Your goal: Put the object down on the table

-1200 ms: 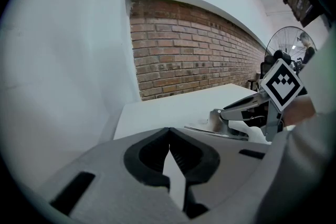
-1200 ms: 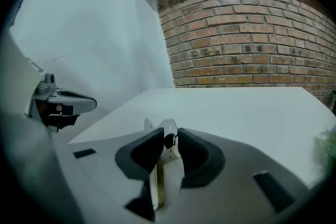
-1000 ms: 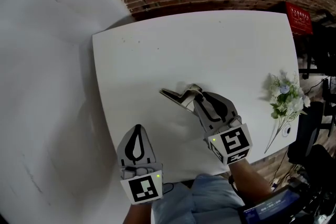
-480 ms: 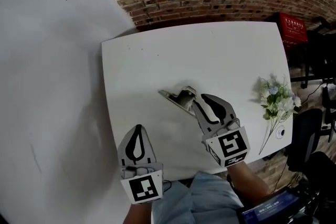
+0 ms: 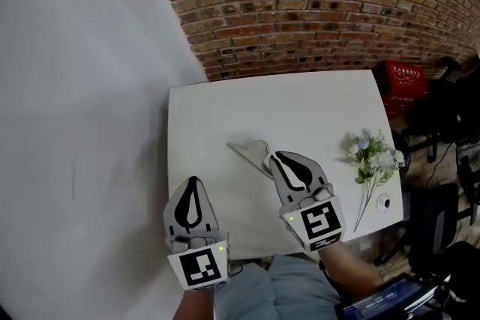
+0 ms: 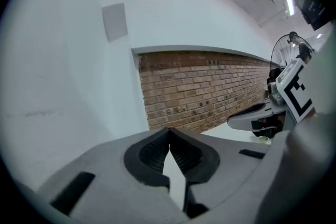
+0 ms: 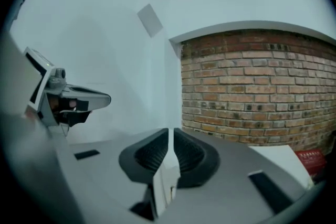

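Flowers lie at the table's right edge, brick wall behind.

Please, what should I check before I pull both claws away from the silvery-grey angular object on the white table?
1. Silvery-grey angular object lies on the white table, away from its edges: ok.
2. Right claw let go: its jaws have just been closing to a narrow slit, nothing seen between them: ok.
3. Right claw tip clear of the object: cannot tell.
4. Left claw shut and empty: ok.
5. White flower bunch lies apart, at the table's right side: ok.
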Tool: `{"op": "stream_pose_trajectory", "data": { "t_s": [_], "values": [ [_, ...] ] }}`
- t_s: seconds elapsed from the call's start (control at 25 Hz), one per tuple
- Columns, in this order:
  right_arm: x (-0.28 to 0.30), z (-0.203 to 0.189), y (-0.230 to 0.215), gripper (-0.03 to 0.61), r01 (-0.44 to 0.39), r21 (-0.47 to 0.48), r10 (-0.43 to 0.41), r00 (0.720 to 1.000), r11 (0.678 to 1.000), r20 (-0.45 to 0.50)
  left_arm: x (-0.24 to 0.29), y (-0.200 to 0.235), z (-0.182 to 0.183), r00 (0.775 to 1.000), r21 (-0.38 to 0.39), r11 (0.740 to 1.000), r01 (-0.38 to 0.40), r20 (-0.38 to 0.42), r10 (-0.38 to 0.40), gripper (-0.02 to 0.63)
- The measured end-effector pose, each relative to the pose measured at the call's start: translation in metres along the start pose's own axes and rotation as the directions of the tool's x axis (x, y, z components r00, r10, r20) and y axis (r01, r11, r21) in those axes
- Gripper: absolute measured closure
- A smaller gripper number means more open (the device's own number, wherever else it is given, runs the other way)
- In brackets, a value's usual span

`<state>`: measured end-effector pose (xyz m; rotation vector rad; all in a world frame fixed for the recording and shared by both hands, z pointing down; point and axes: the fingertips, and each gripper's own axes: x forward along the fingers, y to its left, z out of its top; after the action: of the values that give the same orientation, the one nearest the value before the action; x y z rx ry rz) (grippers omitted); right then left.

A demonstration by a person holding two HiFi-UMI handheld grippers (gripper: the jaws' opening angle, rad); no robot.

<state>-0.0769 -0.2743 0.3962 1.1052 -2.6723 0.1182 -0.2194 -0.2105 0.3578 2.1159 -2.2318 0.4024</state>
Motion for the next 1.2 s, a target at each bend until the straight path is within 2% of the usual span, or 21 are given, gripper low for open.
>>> {"op": "stream_pose_trajectory", "data": {
  "t_s": [0.2, 0.4, 0.64, 1.2],
  "values": [
    [-0.032, 0.035, 0.014, 0.572, -0.021, -0.055, 0.026, 0.997, 0.998, 0.075, -0.029, -0.005, 0.032, 0.996, 0.01, 0.999, -0.042, 0.085, 0.041, 0.604],
    [-0.05, 0.058, 0.016, 0.572, -0.015, -0.057, 0.022, 0.992, 0.998, 0.122, -0.048, -0.011, 0.056, 0.988, 0.031, 0.998, -0.053, 0.146, 0.048, 0.604],
    [-0.061, 0.073, 0.023, 0.574, -0.026, -0.058, 0.035, 0.987, 0.998, 0.155, -0.06, -0.012, 0.064, 0.985, 0.028, 0.998, -0.062, 0.163, 0.056, 0.604],
    [-0.068, 0.076, 0.022, 0.574, -0.015, -0.06, 0.026, 0.984, 0.998, 0.179, -0.064, -0.018, 0.071, 0.984, 0.037, 0.998, -0.044, 0.173, 0.037, 0.604]
  ]
}}
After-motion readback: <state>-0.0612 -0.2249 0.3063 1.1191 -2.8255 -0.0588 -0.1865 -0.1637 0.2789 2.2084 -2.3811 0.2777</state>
